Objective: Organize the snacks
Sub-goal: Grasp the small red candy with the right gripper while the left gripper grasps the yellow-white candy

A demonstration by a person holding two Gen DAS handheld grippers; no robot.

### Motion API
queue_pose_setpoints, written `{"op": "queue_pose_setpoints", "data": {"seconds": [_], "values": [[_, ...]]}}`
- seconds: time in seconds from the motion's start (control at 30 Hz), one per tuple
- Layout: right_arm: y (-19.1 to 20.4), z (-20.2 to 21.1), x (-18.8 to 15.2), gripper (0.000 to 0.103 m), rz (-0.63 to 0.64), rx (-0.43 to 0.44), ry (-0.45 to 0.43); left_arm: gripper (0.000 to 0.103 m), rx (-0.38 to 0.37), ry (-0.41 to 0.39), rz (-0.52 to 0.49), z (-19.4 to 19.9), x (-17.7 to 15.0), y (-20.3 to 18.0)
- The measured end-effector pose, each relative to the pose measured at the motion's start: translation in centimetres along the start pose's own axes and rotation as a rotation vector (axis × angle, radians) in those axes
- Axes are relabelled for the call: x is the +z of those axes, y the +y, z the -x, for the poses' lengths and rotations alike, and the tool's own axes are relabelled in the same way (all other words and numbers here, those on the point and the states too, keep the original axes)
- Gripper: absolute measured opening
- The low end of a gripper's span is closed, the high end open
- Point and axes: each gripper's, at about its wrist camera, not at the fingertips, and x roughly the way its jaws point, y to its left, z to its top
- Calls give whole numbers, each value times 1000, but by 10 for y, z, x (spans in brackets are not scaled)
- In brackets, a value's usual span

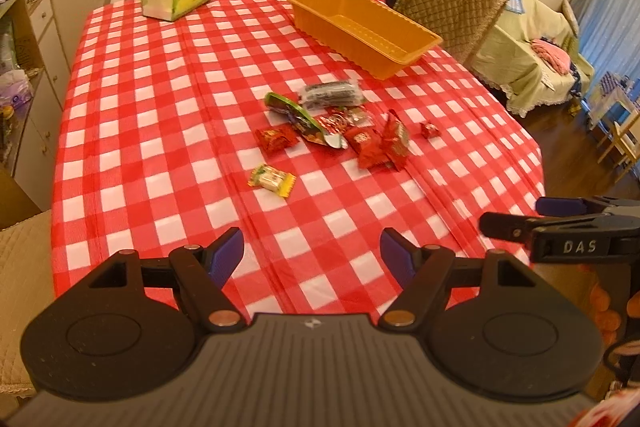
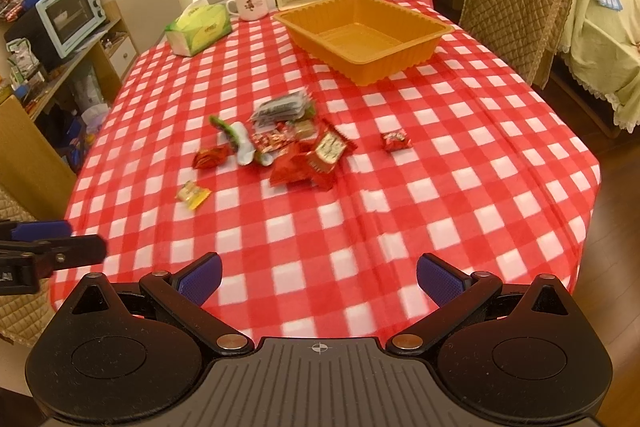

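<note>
Left wrist view: my left claw (image 1: 312,251) hangs spread over the near table (image 1: 160,115) edge, nothing between its blue pads. Right claw (image 2: 318,277) likewise spread and empty. Snack packets (image 1: 340,131) lie scattered well ahead of both claws, mid-table. Orange tray (image 2: 362,39) sits beyond them, empty, ahead and slightly right of the right claw.

"DAS" on right gripper (image 1: 508,219)
</note>
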Motion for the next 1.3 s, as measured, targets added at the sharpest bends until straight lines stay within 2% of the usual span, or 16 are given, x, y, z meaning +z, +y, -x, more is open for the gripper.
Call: {"op": "queue_pose_setpoints", "data": {"seconds": [0.27, 0.3, 0.33, 0.53, 0.67, 0.8, 1.03, 1.3], "values": [[-42, -26, 21, 103, 41, -23, -57, 74, 70, -14, 37, -22, 12, 15], [-47, -30, 24, 100, 52, -21, -66, 74, 80, -15, 43, -25, 13, 16], [-51, -34, 27, 92, 66, -17, -71, 74, 88, -16, 48, -28, 14, 17], [-72, -66, 44, 77, 182, 52, -86, 74, 133, -14, 86, -47, 21, 19], [-83, -91, 54, 68, 294, 70, -67, 74, 161, -3, 117, -60, 23, 17], [-100, -115, 68, 60, 337, 79, -22, 73, 186, 10, 150, -69, 25, 16], [-115, -151, 87, 54, 427, 124, 29, 73, 237, 27, 206, -85, 26, 13], [-113, -179, 100, 47, 537, 208, 36, 73, 273, 46, 253, -93, 25, 3]]}}
